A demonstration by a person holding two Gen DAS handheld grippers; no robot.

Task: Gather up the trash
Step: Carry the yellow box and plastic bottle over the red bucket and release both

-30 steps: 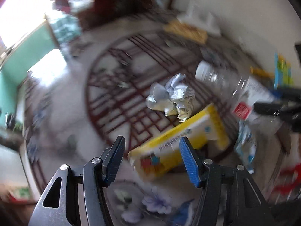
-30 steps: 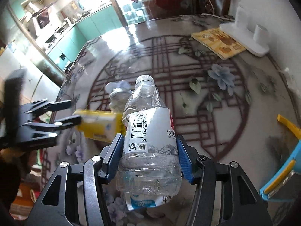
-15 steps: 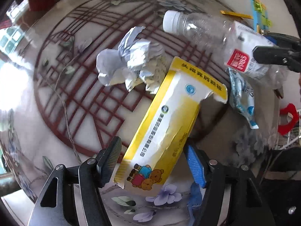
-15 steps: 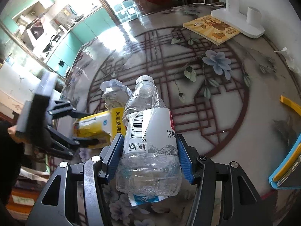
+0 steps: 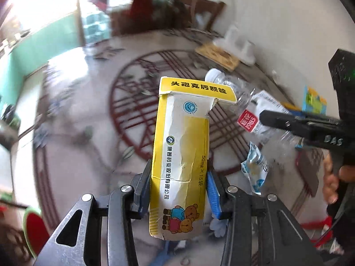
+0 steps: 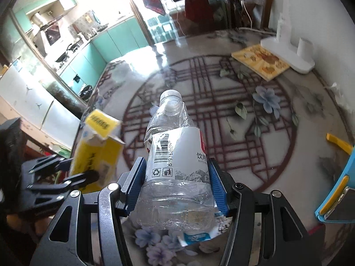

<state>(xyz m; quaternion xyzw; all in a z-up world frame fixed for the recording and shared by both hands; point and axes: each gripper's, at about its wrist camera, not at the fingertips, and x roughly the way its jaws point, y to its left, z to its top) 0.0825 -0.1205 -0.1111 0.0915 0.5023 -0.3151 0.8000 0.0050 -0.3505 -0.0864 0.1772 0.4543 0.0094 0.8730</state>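
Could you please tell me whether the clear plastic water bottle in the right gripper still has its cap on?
Yes, capped: the clear plastic water bottle shows a white screw cap seated on its neck.

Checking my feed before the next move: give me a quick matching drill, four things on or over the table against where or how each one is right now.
Things:
1. box
2. bottle
3. blue wrapper
4. placemat

States:
a. flat on the table by the white stand
b. gripped in the right claw
c. between the left claw's closing jaws
d. hanging under the bottle

Pairs: 1-c, 2-b, 3-d, 4-a
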